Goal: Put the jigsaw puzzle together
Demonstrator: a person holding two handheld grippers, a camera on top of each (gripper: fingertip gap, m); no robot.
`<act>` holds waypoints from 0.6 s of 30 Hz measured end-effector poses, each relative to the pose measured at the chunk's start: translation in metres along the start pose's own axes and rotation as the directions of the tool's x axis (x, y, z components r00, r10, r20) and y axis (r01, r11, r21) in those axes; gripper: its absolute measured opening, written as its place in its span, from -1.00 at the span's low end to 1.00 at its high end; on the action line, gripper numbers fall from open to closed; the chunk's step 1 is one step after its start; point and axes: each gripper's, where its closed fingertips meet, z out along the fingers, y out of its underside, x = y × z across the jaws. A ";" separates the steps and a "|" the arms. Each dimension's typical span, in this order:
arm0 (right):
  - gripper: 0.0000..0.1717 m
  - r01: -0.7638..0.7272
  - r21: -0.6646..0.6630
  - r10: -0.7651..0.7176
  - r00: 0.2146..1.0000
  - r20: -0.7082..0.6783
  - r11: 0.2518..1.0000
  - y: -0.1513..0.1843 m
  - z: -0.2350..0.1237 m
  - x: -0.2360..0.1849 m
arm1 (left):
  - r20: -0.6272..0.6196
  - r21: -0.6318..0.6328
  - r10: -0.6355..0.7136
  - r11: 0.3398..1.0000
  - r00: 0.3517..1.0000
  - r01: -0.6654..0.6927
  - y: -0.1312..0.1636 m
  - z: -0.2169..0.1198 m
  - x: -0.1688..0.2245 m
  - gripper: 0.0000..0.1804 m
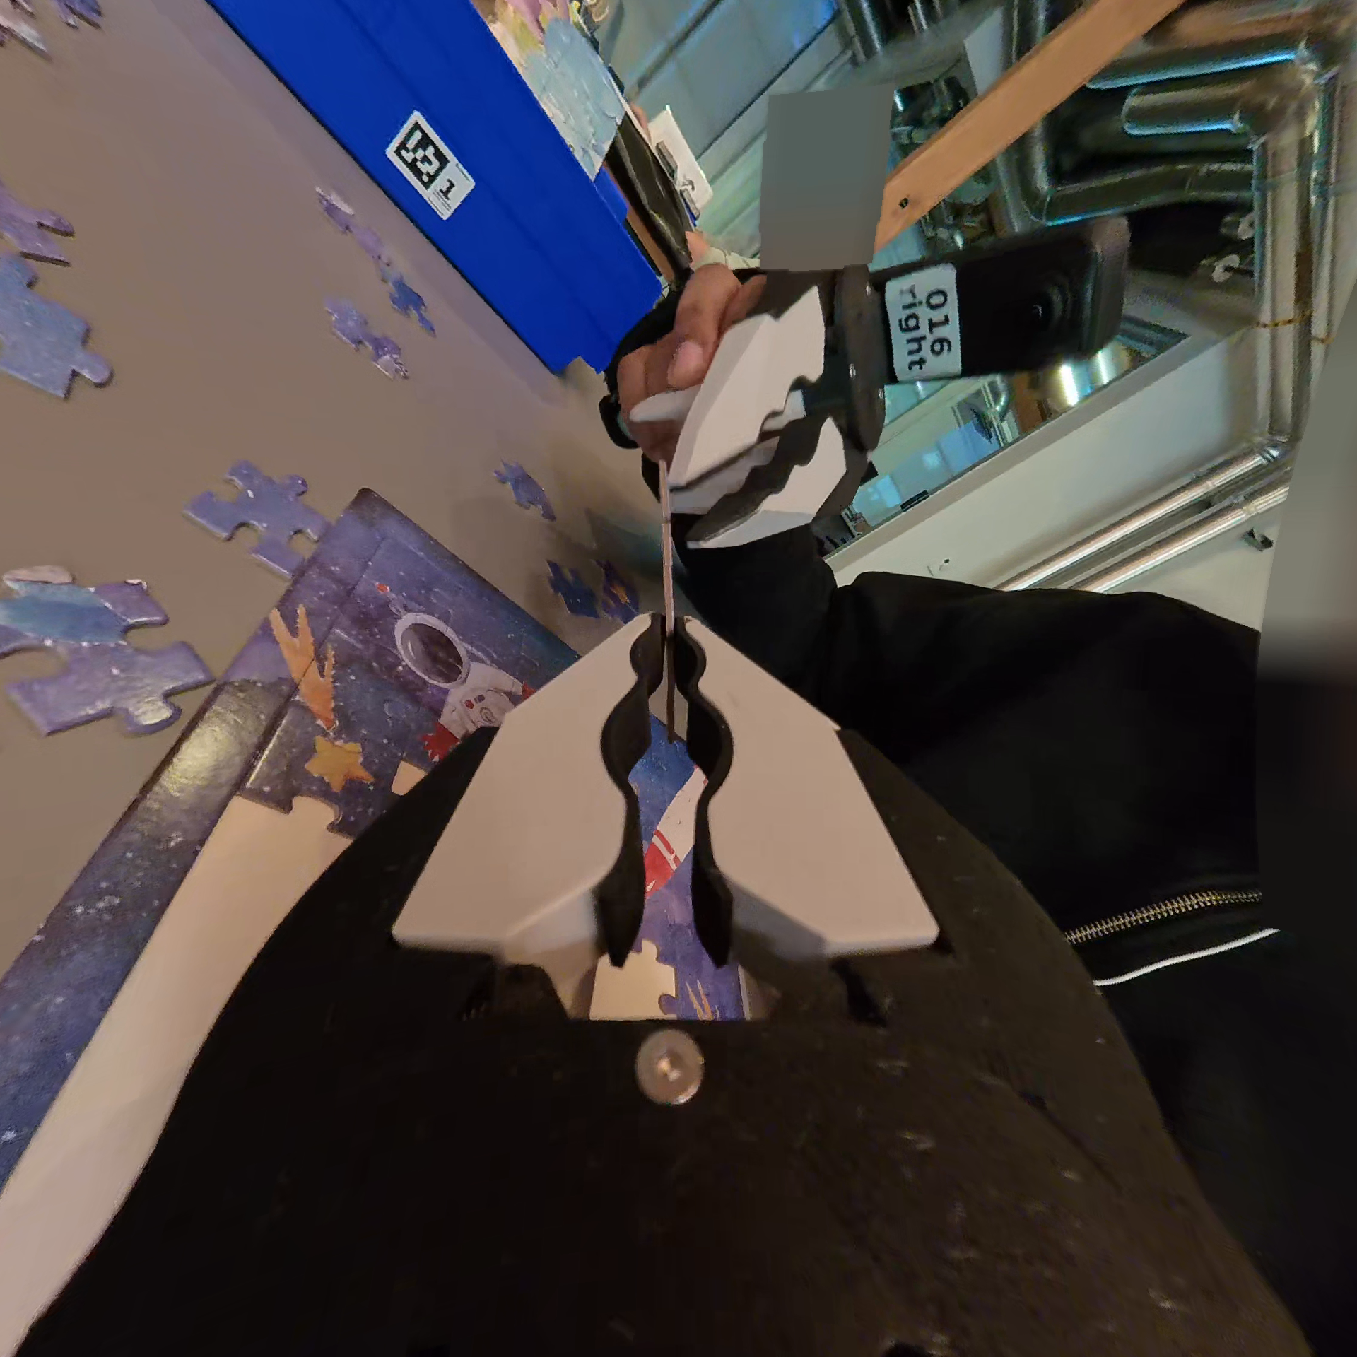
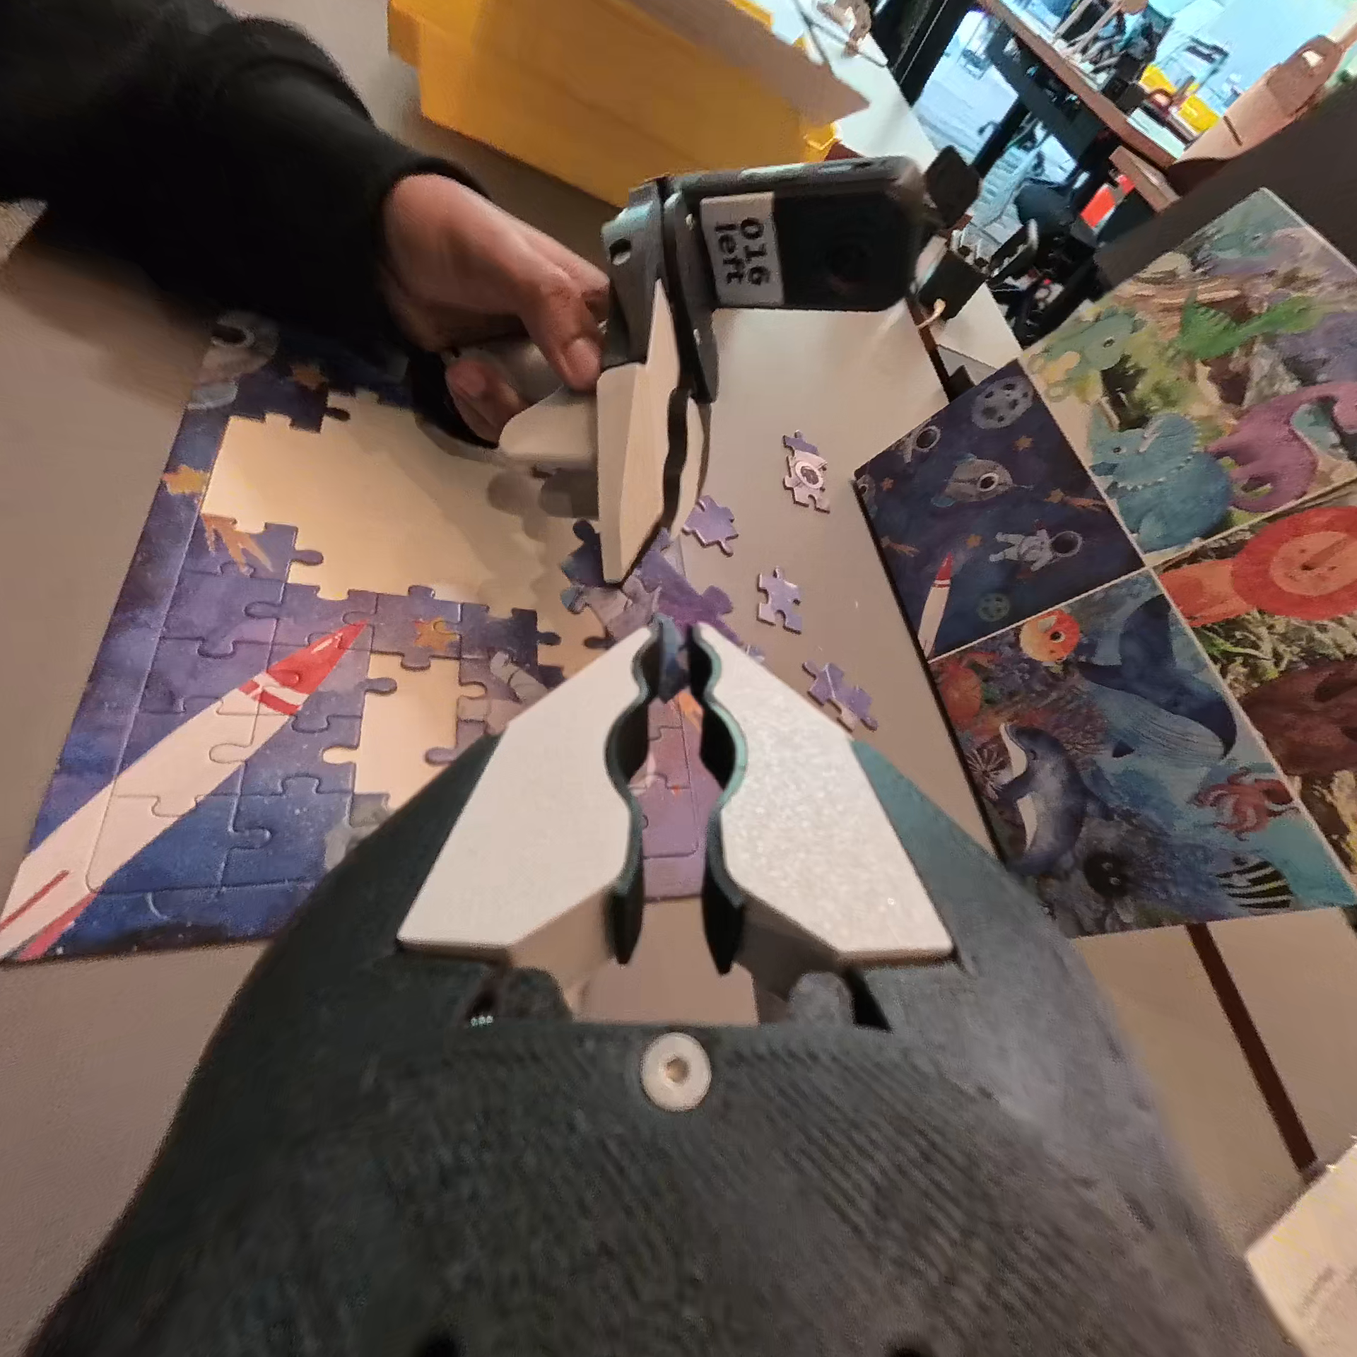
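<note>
The space jigsaw [image 2: 220, 734] lies partly assembled in its tray, whose beige floor [image 2: 352, 477] is bare in the middle; it also shows in the left wrist view [image 1: 411, 661]. My left gripper [image 1: 668, 624] is shut on a purple puzzle piece [image 1: 665, 558], seen edge-on and held in the air. The piece's far end reaches my right gripper [image 1: 679, 488]. In the right wrist view the same piece [image 2: 666, 589] runs from my left gripper [image 2: 624, 576] to between the tips of my right gripper [image 2: 674, 639]. The right jaws stand slightly apart and a thin dark gap shows beside the piece.
Loose purple pieces [image 2: 780, 598] [image 2: 841, 694] [image 2: 806, 470] lie right of the tray, and more lie on the table [image 1: 44, 330] [image 1: 257, 514]. A picture board [image 2: 1101, 587] lies at the right table edge. A yellow bin [image 2: 587, 88] and a blue bin [image 1: 477, 183] stand behind. The tips of both grippers are at nearly the same place. Left tips and right tips are each some 15 cm from the space jigsaw [image 2: 220, 734].
</note>
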 end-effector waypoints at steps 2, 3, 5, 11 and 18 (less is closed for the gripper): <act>-0.84 -0.082 0.047 0.082 0.997 0.014 0.995 -0.004 -0.002 0.004 | 0.002 -0.010 -0.001 1.000 1.000 0.001 0.002 0.000 -0.001 -1.00; -0.80 -0.138 0.073 0.137 0.990 0.023 0.988 -0.005 -0.002 0.008 | 0.005 -0.018 0.001 1.000 1.000 -0.001 0.003 0.000 -0.001 -1.00; -0.72 -0.274 0.093 0.268 0.961 0.073 0.957 -0.004 -0.001 0.012 | 0.008 -0.041 0.008 0.999 1.000 -0.008 0.007 0.001 -0.001 -1.00; -0.81 -0.517 0.006 0.494 0.821 0.285 0.856 0.009 0.013 -0.006 | 0.044 -0.083 0.025 0.996 0.999 -0.021 0.014 0.002 -0.006 -1.00; -1.00 -0.718 0.058 0.613 0.631 0.475 0.694 -0.013 0.002 -0.006 | -0.037 -0.048 0.019 0.999 0.999 -0.020 0.009 0.001 0.007 -1.00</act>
